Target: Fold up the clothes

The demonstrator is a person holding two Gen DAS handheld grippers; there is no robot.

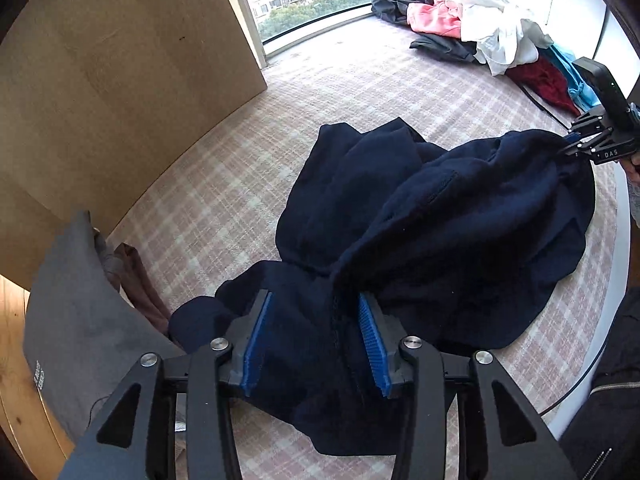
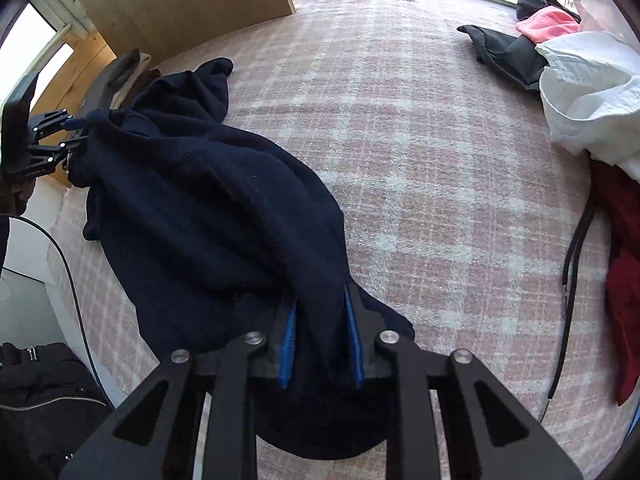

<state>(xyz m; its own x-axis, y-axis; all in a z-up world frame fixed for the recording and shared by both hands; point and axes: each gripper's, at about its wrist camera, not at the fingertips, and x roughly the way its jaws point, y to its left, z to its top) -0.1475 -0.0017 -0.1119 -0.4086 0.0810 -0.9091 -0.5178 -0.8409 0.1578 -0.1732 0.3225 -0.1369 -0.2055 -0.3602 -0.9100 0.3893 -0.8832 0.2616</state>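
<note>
A navy fleece garment (image 1: 440,220) (image 2: 200,200) lies crumpled on the pink plaid cover (image 1: 340,92), stretched between both grippers. In the left wrist view my left gripper (image 1: 314,296) stands open over the garment's near end. Fabric lies between its blue pads (image 1: 256,336), and they do not pinch it. The right wrist view shows the left gripper (image 2: 74,132) at the far left, against the bunched cloth edge. My right gripper (image 2: 320,294) is shut on a raised fold of the garment. It appears again at the right edge of the left wrist view (image 1: 570,144), holding that end up.
A pile of unfolded clothes (image 1: 492,28) (image 2: 588,92) in white, pink, red and dark colours lies by the window. A wooden board (image 1: 120,80) stands at the left. Folded grey and brown garments (image 1: 80,320) sit beside it. A black cord (image 2: 572,272) trails at the right.
</note>
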